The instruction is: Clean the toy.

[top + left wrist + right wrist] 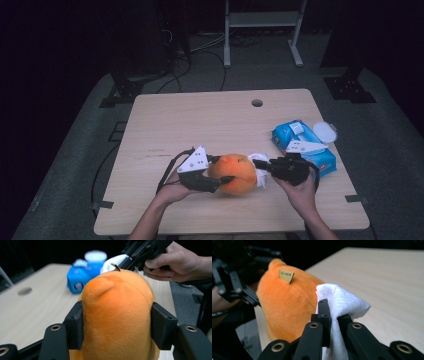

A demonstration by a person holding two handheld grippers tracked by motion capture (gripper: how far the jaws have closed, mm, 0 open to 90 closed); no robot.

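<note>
An orange plush toy (235, 172) is held just above the wooden table (200, 120), near its front edge. My left gripper (222, 169) comes in from the left, shut on it. In the left gripper view both pads (75, 325) press into the sides of the plush toy (117, 315). My right gripper (257, 163) comes from the right, shut on a crumpled white wipe (261, 175). The wipe (342, 300) is pinched between the jaws and rests against the side of the plush toy (287, 302), just below a small yellow tag (286, 273).
A blue pack of wet wipes (305, 145) lies at the right of the table, with a round white lid (325, 131) beside it. A cable hole (257, 103) is near the far edge. Dark floor and stands surround the table.
</note>
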